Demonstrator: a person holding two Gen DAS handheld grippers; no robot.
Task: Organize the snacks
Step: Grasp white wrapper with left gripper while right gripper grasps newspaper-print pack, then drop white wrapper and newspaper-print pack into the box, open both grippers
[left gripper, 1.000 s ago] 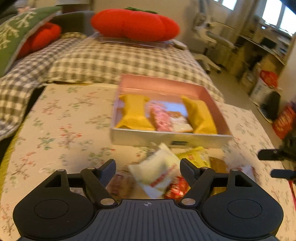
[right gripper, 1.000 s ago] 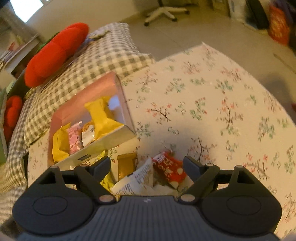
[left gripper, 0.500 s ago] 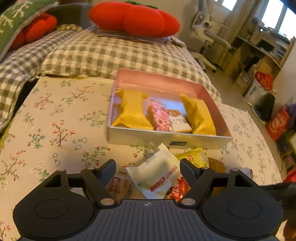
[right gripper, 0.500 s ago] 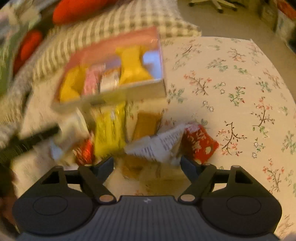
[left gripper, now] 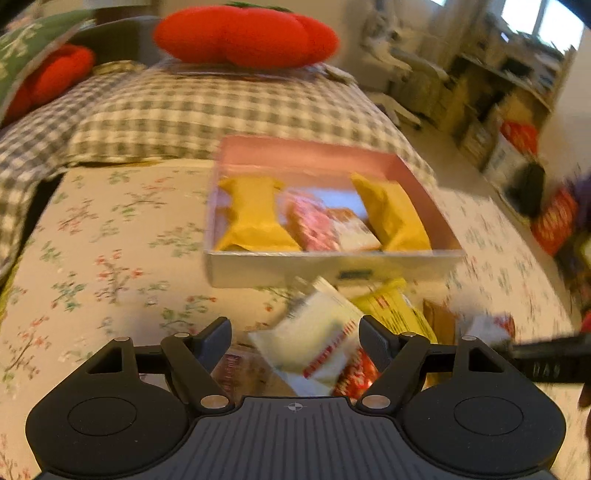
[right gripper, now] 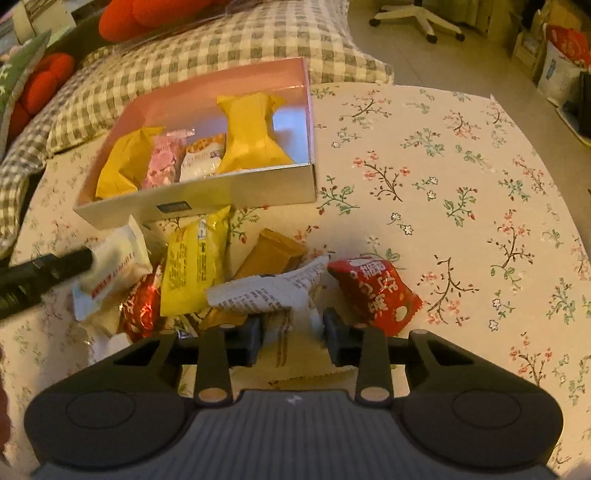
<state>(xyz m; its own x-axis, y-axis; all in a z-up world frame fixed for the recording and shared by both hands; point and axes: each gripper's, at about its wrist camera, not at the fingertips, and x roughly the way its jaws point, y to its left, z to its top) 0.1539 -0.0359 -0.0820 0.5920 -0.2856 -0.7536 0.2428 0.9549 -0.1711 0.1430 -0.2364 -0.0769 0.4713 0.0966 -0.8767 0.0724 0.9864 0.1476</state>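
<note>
A pink-lined box on the floral tablecloth holds two yellow packets, a pink one and a white one. A pile of loose snacks lies in front of it. My right gripper has its fingers narrowed onto a white printed packet, next to a red packet. My left gripper is open with a cream white packet between its fingers; it also shows in the right wrist view. A yellow packet and a brown packet lie in the pile.
A checked cushion and a red plush pillow lie behind the box. An office chair and bags stand on the floor to the right. The tablecloth stretches right of the pile.
My right gripper's fingers have closed in from wide open onto the white printed packet and the view has steadied. My left gripper stays open over the cream packet.
</note>
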